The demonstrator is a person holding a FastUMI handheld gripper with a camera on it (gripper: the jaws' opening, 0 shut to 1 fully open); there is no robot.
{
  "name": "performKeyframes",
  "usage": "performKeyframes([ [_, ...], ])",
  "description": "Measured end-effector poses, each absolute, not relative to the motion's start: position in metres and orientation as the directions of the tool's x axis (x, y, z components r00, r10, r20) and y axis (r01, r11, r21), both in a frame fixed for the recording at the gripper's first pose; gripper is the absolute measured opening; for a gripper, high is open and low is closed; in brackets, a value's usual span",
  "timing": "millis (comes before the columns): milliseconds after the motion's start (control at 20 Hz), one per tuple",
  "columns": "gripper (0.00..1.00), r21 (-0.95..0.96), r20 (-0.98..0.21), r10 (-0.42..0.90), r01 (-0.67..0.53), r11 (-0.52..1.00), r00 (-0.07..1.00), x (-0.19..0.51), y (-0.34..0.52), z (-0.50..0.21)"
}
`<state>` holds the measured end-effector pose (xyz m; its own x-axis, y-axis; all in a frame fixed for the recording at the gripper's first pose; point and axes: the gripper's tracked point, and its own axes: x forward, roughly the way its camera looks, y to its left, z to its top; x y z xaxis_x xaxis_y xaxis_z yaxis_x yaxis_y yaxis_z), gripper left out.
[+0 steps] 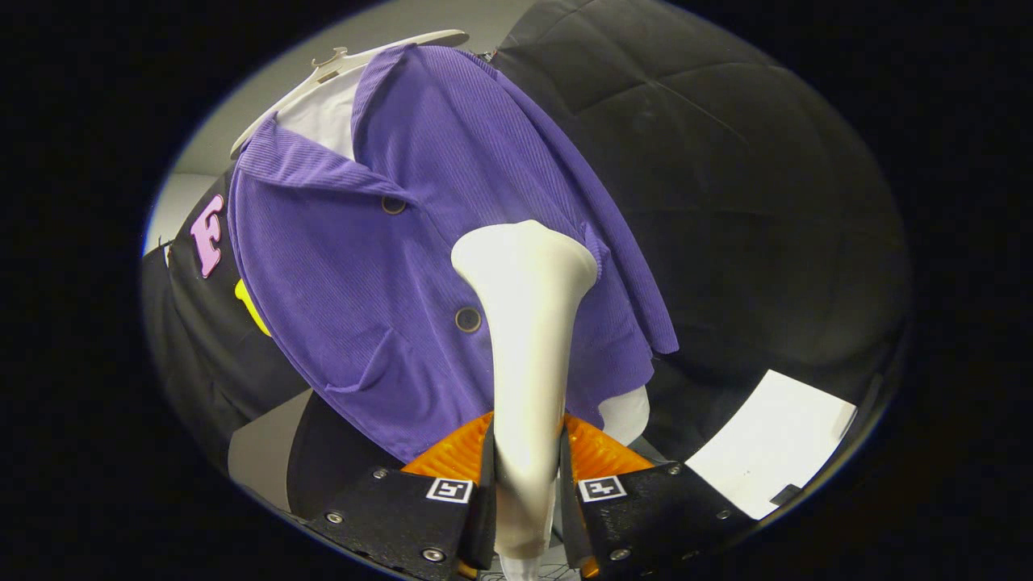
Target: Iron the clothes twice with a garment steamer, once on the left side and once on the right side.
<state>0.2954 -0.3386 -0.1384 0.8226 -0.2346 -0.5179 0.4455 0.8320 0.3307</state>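
A black cloth wall (726, 202) stands behind everything. In front of it a purple shirt (363, 282) with ribbed fabric hangs on a white hanger (355, 60), with a white form (327, 117) visible at the open collar. The shirt has dark buttons (467, 319) down the front and a pocket (367, 375) on the lower part. The white garment steamer (524, 339) rises between the fingers, and its wide head is against the shirt front, just beside the button line. The gripper (526, 492) is closed on the steamer's handle, both fingers pressing it. A white sheet (767, 444) lies low, beside the gripper.
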Motion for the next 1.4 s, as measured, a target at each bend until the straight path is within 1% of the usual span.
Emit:
performKeyframes([
  [150,0.33,0.328,-0.551,-0.223,0.454,0.828,0.804,0.284,-0.336,-0.161],
  [550,0.33,0.313,-0.654,-0.186,0.486,0.816,0.733,0.289,-0.317,-0.222],
  [700,0.33,0.307,-0.681,-0.162,0.478,0.823,0.715,0.282,-0.306,-0.23],
  [850,0.34,0.322,-0.656,-0.139,0.441,0.838,0.742,0.272,-0.286,-0.23],
  [1050,0.33,0.321,-0.591,-0.111,0.36,0.876,0.799,0.228,-0.248,-0.189],
  [1300,0.33,0.31,-0.545,-0.053,0.26,0.914,0.837,0.173,-0.198,-0.147],
  [1400,0.33,0.314,-0.496,-0.044,0.226,0.922,0.867,0.152,-0.182,-0.124],
])
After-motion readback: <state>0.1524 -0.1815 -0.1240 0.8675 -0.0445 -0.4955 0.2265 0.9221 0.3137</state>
